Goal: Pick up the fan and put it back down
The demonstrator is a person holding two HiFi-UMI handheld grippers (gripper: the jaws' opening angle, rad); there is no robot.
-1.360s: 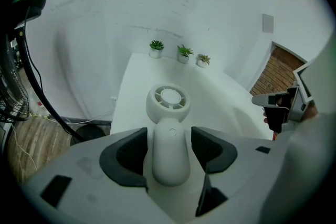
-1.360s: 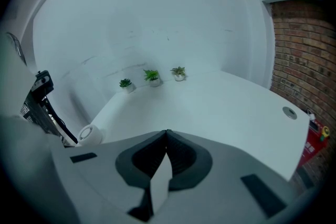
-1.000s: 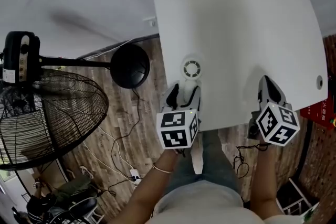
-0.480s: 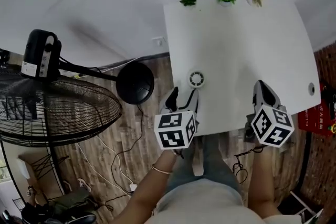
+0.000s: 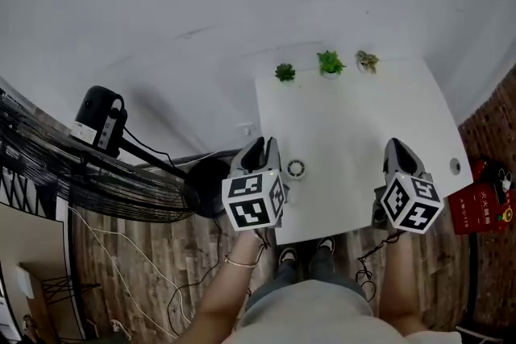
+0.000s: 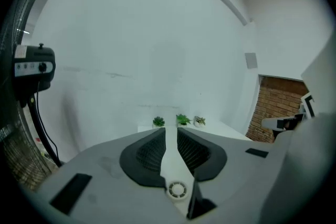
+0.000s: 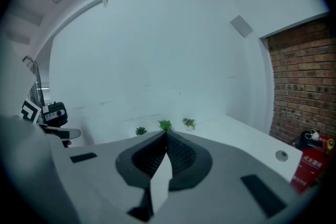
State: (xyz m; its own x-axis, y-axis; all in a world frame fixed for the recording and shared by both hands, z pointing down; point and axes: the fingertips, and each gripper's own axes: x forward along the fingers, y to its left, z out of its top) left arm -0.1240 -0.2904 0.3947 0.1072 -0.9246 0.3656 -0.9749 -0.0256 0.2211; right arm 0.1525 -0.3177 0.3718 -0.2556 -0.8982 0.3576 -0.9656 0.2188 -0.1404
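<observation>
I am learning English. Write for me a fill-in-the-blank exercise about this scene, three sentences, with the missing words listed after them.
1. ___ small potted plants stand at the far edge of the table.
2. Of the left tongs and the right tongs, the small round fan lies nearer the ___ pair.
3. The jaws that touch at their tips belong to the ___ pair; the other jaws show a gap.
Missing words: three; left; right.

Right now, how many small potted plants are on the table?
3, along the white table's far edge: left green potted plant, middle green potted plant, right paler potted plant. None apparently hidden.
</observation>
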